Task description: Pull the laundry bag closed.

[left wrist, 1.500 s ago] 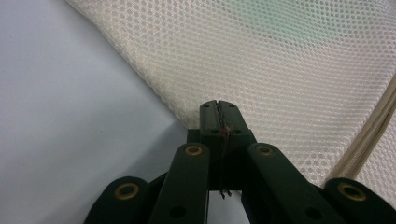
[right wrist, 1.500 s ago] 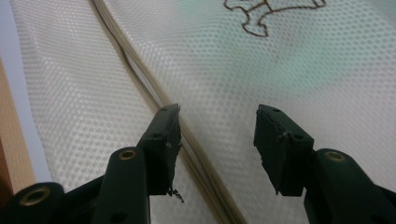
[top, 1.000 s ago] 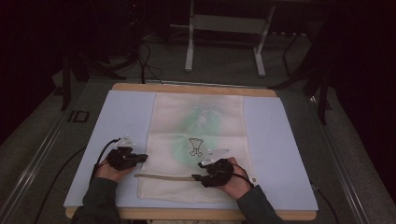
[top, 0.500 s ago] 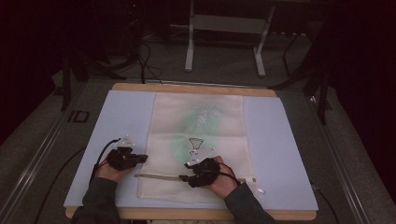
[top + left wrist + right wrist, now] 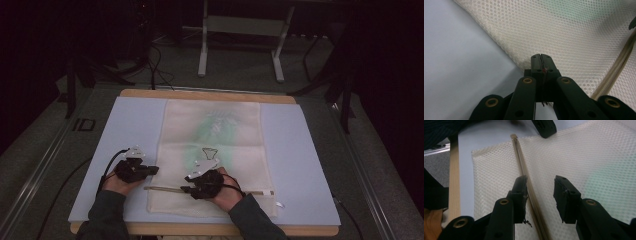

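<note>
Cream mesh laundry bag (image 5: 212,160) lies flat along the middle of a pale blue mat (image 5: 300,160), which covers a wooden table (image 5: 205,93); a green garment (image 5: 220,125) shows faintly through the netting. Zipper (image 5: 165,188) runs across the bag's near end, from its left edge toward a white pull tab (image 5: 279,204) near the right corner. Left gripper (image 5: 150,170), held in the person's left hand (image 5: 120,180), sits at the bag's left edge; in the left gripper view its jaws are pressed together, pinching the mesh edge (image 5: 524,63) where netting meets mat. Right gripper (image 5: 186,187), in the right hand (image 5: 225,192), lies over the zipper at mid-bag. In the right gripper view the right gripper (image 5: 540,192) straddles the zipper (image 5: 524,172): the jaws stand partly apart and have just been closing, the zipper track passing just beside the left jaw, with nothing yet clamped. Beyond the table, a grey floor carries cables (image 5: 155,65) and a white metal stand (image 5: 240,45).
</note>
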Motion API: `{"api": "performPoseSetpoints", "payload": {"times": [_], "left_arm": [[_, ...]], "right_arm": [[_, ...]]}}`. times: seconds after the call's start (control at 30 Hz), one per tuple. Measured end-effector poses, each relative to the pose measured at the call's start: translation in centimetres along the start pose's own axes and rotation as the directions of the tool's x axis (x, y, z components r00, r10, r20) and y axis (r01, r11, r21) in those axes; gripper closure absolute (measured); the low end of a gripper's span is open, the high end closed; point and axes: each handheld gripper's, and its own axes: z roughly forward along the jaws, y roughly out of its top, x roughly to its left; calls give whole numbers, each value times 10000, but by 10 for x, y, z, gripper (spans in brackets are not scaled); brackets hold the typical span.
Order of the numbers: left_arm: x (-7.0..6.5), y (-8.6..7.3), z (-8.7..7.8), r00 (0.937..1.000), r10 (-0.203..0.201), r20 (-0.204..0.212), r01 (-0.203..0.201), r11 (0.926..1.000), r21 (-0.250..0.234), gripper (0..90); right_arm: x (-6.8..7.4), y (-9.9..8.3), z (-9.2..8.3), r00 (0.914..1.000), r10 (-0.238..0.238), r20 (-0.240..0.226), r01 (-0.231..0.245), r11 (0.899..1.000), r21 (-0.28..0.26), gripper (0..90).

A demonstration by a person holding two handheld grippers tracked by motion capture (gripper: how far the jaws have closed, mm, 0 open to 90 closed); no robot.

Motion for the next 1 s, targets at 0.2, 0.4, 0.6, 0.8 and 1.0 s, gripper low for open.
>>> {"api": "performPoseSetpoints", "payload": {"times": [0.2,0.4,0.6,0.8,1.0], "left_arm": [[0,0,-1,10000,29,-35,-29,10000,-7,896],[0,0,-2,10000,-16,-9,16,10000,-65,894],[0,1,-3,10000,14,-15,-14,10000,-79,890],[1,0,-5,10000,-35,-26,35,9999,-144,885],[3,0,-7,9999,-93,-42,93,9997,-212,880]], "right_arm": [[4,7,13,9996,-68,-261,68,10000,10,618],[8,14,23,9990,-195,-393,194,9998,-20,641],[10,19,32,9988,-270,-411,271,9996,22,676],[13,25,40,9981,-324,-528,327,9995,45,693],[16,31,48,9970,-442,-638,450,9989,100,708]]}}
